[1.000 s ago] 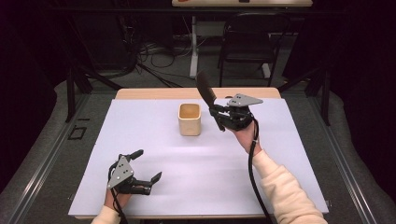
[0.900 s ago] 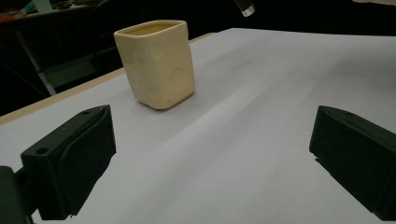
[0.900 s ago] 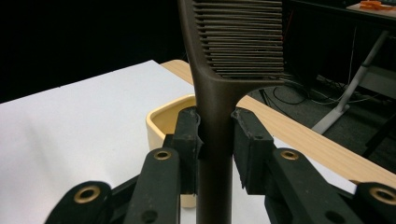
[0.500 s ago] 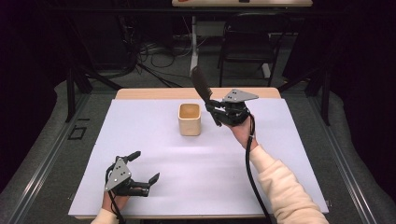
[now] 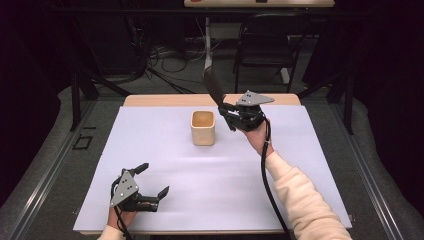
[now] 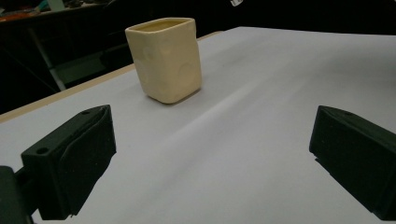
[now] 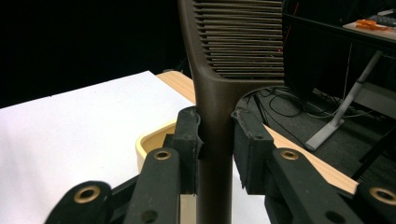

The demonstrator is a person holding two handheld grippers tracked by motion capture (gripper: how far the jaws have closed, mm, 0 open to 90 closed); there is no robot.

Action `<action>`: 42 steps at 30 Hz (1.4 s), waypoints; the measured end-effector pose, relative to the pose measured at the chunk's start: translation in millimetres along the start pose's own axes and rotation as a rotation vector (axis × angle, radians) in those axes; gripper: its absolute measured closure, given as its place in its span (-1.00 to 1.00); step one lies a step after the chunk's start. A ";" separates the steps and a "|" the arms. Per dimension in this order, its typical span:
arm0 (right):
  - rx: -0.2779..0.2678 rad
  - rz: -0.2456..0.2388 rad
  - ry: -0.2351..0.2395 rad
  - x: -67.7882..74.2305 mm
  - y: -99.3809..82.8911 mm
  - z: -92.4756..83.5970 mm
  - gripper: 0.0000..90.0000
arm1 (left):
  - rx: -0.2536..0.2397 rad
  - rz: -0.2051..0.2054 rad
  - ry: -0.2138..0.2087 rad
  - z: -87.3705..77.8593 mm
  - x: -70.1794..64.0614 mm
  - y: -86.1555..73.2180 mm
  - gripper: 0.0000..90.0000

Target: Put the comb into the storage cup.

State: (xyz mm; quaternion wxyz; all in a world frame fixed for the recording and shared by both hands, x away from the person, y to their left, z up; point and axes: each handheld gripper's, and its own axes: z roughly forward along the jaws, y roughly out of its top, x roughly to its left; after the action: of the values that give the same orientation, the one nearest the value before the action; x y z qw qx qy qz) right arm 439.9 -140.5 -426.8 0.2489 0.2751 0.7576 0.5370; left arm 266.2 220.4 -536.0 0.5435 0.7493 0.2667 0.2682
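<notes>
the comb (image 7: 233, 42) runs off the top of the right gripper view, so its far end is cut off there, and its handle drops below the bottom edge between the jaws; in the high view the comb (image 5: 214, 86) is a dark blade against a dark floor, its teeth too small to make out; the cup (image 7: 156, 140) is mostly hidden behind the right gripper (image 7: 215, 140) in that gripper's own view, just a stretch of pale rim showing; the left forearm is cut off at the bottom of the high view; the right hand (image 5: 256, 135) reaches forward over the far part of the white sheet (image 5: 165, 175), sleeve trailing back to the bottom right, holding the right gripper (image 5: 227, 107) raised just right of the cup (image 5: 203, 127) with the comb slanting up and away to the left; the jaws are narrowed onto the comb's handle, pads pressing it from both sides; the left gripper (image 5: 152, 180) lies low near the near left edge of the sheet, jaws spread wide with nothing between them; the left gripper view shows the cup (image 6: 166, 58) upright on the sheet, well ahead of its own two pads, with rounded corners and faint dimples on its walls; the right gripper view alone shows the comb's fine teeth.
</notes>
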 end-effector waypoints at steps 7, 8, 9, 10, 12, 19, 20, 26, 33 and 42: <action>-0.007 -0.002 -0.004 -1.3 4.9 3.6 0.61 | 0.002 0.002 -0.004 1.5 0.3 0.2 -0.99; -0.007 -0.003 -0.006 -1.5 5.6 4.0 0.61 | 0.001 0.001 -0.005 2.0 0.2 0.2 -0.99; -0.007 -0.004 -0.005 -1.7 6.4 4.4 0.61 | 0.001 0.004 -0.006 2.3 0.5 0.3 -0.99; -0.007 -0.005 -0.007 -1.6 7.3 4.8 0.61 | -0.001 0.003 -0.008 2.4 0.6 0.4 -0.99; -0.009 -0.010 -0.009 -1.7 9.0 5.4 0.61 | -0.001 0.004 -0.010 2.8 0.7 0.5 -0.99; -0.013 -0.012 -0.018 -4.4 14.0 8.2 0.61 | -0.003 0.005 -0.009 2.4 0.9 0.6 -0.99; -0.012 -0.010 -0.019 -4.5 14.4 8.6 0.61 | -0.001 0.005 -0.009 2.4 0.9 0.6 -0.99; -0.020 -0.006 -0.024 -6.8 17.0 13.2 0.61 | 0.000 0.004 -0.008 2.6 0.7 0.6 -0.99; -0.022 -0.012 -0.028 -6.6 19.2 20.6 0.61 | 0.000 0.001 -0.006 2.6 0.8 0.5 -0.98; -0.025 -0.021 -0.031 -6.7 22.9 27.0 0.61 | -0.002 0.000 -0.006 2.6 0.9 0.5 -0.98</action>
State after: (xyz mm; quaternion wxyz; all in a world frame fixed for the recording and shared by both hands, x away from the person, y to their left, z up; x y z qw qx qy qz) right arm 466.3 -120.6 -412.6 0.2698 0.2724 0.7497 0.5394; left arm 268.7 219.1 -536.1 0.5452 0.7495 0.2649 0.2660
